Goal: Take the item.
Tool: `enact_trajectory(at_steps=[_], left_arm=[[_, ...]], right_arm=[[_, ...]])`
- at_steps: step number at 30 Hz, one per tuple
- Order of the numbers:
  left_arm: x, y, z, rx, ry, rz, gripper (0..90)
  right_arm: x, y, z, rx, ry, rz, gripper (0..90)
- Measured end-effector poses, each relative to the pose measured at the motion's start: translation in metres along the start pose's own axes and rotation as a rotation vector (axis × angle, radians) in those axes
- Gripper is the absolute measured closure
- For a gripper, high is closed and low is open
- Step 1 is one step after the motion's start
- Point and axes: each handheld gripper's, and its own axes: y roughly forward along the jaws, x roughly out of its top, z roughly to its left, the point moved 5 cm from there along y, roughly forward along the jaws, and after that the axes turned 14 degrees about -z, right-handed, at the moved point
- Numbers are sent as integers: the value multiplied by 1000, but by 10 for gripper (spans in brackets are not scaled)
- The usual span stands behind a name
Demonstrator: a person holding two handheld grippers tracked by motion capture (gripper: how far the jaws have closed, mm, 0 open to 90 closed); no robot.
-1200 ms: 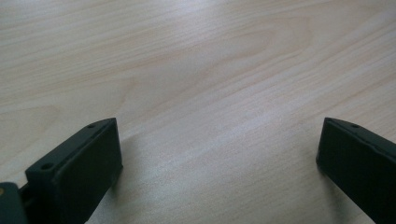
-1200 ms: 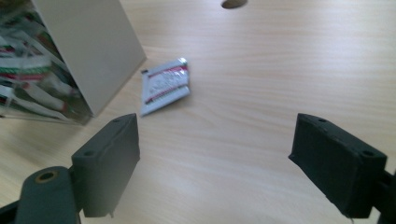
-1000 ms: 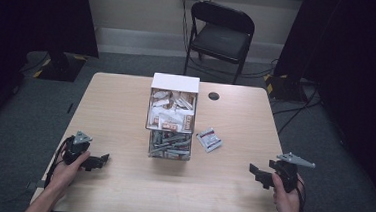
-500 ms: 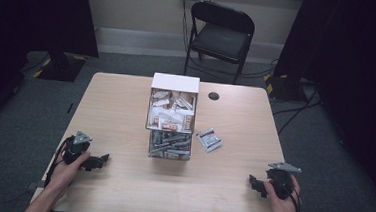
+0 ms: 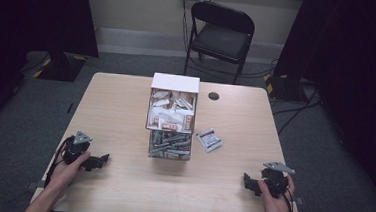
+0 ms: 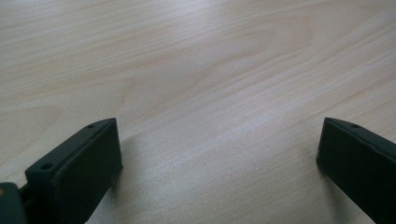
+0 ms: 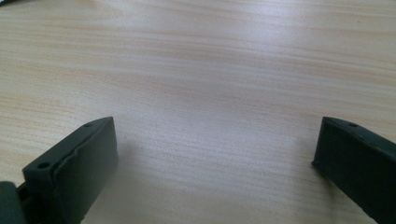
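two grippers down at the near edge of the wooden table (image 5: 126, 106), one per hand, both well apart from the box stack at table centre. landmark = white box (image 5: 172, 105), open-fronted, packed w/ small sachets, sitting on top of a clear bin (image 5: 169, 145) also full of packets. left gripper (image 5: 97, 161) is near-left of the box, held by the person's left hand (image 5: 66, 165), grey three-cornered plate on top, jaws pointing toward the box side. left gripper view: its jaws spread wide, nothing between them, bare wood grain underneath, jaws look low over the tabletop; contact w/ the surface can't be confirmed. right gripper (image 5: 249, 183) is near-right of the box, close to the table's near-right corner, in the person's right hand (image 5: 277, 197), grey plate on top too, jaws pointing left toward the box side. right gripper view: same story, jaws released wide, empty, only wood below. one loose sachet (image 5: 208, 139) lies flat on the table just right of the box stack, beside the clear bin, not touching it as far as i can tell; print too small to read. small black round thing (image 5: 214, 96) on the table right of the box, toward the far edge; can't tell what it is. black folding chair (image 5: 221, 35) stands on the floor beyond the box, past the far table edge. dark curtains either side of the room, cables on the floor right of the chair.
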Motion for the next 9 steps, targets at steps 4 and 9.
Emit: enact_trajectory(at_steps=[4,9], left_arm=[[0,0,0,0,0,0,0],[0,0,0,-1,-1,0,0]], right_arm=[[1,2,0,-4,1,-1,0],[1,2,0,-7,3,-1,0]])
